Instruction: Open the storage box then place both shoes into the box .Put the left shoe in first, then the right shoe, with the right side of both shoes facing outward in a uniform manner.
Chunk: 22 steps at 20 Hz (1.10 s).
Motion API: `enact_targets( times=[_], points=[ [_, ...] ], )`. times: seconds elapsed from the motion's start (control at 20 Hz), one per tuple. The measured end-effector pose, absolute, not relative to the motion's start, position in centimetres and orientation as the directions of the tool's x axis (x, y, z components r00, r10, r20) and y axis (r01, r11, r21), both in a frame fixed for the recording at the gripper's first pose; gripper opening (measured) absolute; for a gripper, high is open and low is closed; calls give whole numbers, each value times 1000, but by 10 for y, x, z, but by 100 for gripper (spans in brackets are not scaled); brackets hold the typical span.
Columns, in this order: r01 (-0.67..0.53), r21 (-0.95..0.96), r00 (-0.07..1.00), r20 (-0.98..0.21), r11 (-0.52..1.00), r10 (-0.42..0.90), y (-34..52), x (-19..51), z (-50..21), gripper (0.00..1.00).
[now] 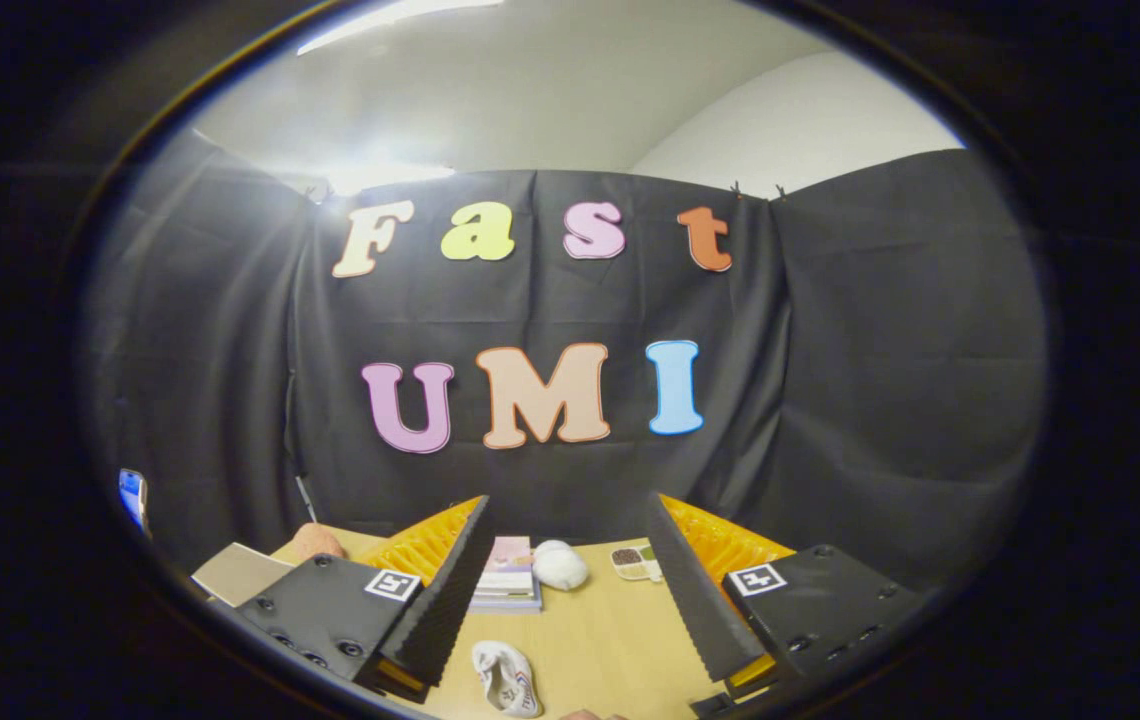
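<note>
The gripper [570, 600] hangs wide open, empty, above the table [620, 630]; a shoe [508, 678] lies between its fingers. Likely still pre-opening: it must find the box.

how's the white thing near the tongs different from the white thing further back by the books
The near white shoe lies flat between the open tongs, elongated, with dark markings on it. The far white object sits beyond the tongs beside the stack of books; it looks rounded and plain, and whether it is the second shoe is unclear. The near one looks larger, being closer. Both are white, rest on the wooden table, and nothing is gripping them.
</note>
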<state>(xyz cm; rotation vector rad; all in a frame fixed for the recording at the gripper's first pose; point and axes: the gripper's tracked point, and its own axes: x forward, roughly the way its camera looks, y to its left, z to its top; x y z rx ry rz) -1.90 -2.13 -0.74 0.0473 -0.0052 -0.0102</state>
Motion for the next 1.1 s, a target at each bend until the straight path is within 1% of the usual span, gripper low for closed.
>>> enact_targets(
  times=[0.2, 0.3, 0.6, 0.8, 0.9, 1.0, 1.1],
  points=[
    [-27, 68, 1000, -11, 997, 28, -4, -13, -17, 95],
    [-64, 111, 998, -13, 992, 65, 15, -8, -24, 95],
    [-178, 286, 982, -7, 942, 188, 88, 13, -56, 96],
    [-253, 469, 953, -30, 846, 302, 149, 27, -93, 96],
    [-271, 543, 929, -68, 795, 364, 180, 36, -121, 96],
    [-270, 600, 895, -132, 753, 426, 212, 42, -155, 96],
    [-258, 642, 849, -207, 723, 486, 245, 39, -191, 99]
  ],
)
